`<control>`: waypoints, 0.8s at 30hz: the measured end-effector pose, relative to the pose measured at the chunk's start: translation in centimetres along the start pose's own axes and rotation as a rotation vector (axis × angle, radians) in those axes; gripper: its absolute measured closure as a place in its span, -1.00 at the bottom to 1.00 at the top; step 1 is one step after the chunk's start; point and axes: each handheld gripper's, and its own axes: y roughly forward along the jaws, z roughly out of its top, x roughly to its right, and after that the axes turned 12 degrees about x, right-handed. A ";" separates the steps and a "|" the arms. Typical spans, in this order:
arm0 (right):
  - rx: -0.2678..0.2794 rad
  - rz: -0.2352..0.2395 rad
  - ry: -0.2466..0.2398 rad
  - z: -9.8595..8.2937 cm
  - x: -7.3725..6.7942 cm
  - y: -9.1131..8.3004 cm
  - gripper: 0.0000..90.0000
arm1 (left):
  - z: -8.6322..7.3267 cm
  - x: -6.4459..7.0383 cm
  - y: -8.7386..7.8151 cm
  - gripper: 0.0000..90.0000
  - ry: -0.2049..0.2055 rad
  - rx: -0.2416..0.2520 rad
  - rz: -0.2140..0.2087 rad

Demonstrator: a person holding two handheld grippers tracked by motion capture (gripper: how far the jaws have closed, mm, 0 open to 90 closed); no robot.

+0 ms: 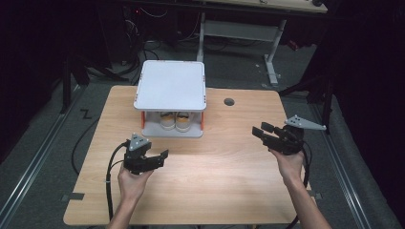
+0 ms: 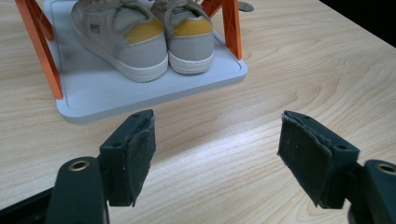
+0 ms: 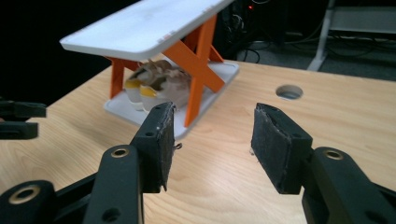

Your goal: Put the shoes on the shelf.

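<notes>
Both grippers' fingers wide apart and empty, before pair of shoes [image 2: 144,39] on rack [image 1: 170,86] lower shelf.

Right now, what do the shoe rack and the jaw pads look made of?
Shoe rack: white shelves look like matte moulded plastic, with rounded corners; orange cross legs probably plastic too. Pads on the left gripper: black rubber or foam, rough and frayed at the edges. Table: light wood-grain, possibly laminate.
</notes>
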 end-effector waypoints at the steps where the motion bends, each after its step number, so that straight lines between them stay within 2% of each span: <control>1: -0.001 -0.006 0.001 -0.3 0.2 -0.2 0.08 | -0.1 0.0 -0.1 -0.39 0.005 -0.002 0.003; 8: -0.002 -0.046 0.047 -2.5 1.9 -1.8 0.07 | -1.1 -0.3 -0.4 -0.39 0.010 -0.016 0.019; 17: -0.007 -0.084 0.058 -4.7 2.9 -3.5 0.06 | -2.4 -0.9 -1.0 -0.39 -0.022 -0.032 0.034; 24: -0.058 -0.116 0.056 -7.3 3.4 -3.8 0.03 | -3.6 -1.8 -1.8 -0.39 -0.042 -0.046 0.060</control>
